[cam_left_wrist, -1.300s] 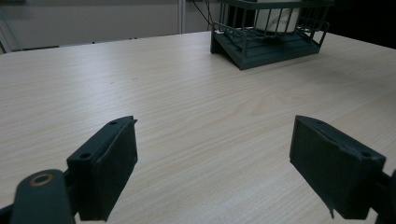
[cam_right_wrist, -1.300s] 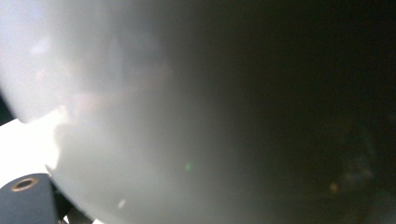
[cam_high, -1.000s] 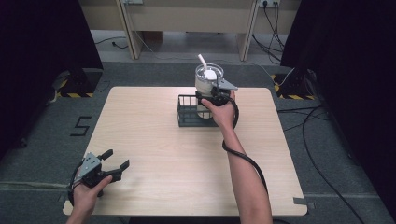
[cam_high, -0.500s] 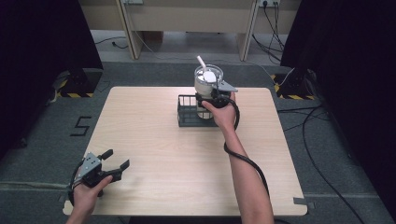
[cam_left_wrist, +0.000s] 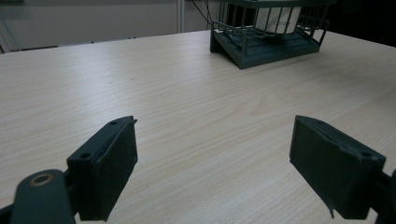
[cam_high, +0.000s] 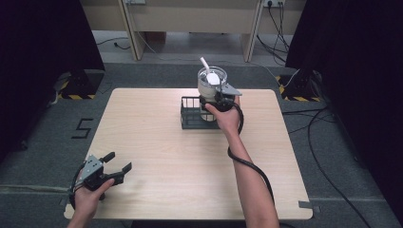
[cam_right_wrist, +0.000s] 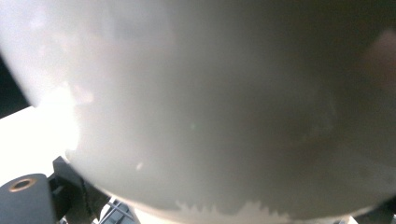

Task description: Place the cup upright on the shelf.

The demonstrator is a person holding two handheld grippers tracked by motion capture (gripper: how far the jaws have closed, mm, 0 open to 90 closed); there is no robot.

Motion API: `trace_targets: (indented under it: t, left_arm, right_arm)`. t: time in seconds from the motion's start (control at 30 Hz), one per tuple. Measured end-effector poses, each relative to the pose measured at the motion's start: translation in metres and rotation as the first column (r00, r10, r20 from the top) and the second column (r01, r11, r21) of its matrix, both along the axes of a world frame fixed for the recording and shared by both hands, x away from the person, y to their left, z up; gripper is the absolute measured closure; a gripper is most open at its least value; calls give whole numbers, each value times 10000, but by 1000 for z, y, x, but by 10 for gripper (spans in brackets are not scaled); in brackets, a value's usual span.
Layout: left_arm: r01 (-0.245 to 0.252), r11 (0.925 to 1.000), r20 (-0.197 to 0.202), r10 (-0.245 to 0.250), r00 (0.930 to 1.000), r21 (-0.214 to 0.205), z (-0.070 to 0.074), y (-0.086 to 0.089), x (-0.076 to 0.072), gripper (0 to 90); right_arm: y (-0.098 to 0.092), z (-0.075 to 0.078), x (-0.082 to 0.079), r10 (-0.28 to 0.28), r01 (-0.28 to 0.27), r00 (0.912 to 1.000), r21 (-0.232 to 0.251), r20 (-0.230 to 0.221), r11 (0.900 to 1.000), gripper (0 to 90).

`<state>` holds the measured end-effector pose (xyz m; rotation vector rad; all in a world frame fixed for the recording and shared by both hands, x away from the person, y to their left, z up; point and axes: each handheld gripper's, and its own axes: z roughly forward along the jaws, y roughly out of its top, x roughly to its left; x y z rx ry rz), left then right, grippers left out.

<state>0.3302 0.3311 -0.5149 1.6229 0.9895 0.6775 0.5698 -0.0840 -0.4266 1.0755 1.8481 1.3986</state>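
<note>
A pale wood-grain tabletop (cam_high: 157,142) with rounded corners stands on a grey carpeted floor (cam_high: 342,190). Black curtains (cam_high: 43,57) hang along both sides of the room, their feet marked with yellow-and-black hazard strips (cam_high: 76,96). At the far end stands a light wooden desk (cam_high: 190,19) on two legs, with wall sockets above it. Black cables (cam_high: 328,161) trail across the floor at the right, and a mark like the figure 5 (cam_high: 81,128) is taped to the carpet at the left.

A "5" is marked on the floor (cam_high: 83,128).
</note>
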Motion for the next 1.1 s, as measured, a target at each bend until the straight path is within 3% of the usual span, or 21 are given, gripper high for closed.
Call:
trace_targets:
  t: [1.1]
  left_arm:
    - [-1, 10000, -6, 0, 10000, -25, 0, 0, 0, 145]
  right_arm:
    - [-6, 0, -14, -42, 42, 9999, 10, 109, 10000, 88]
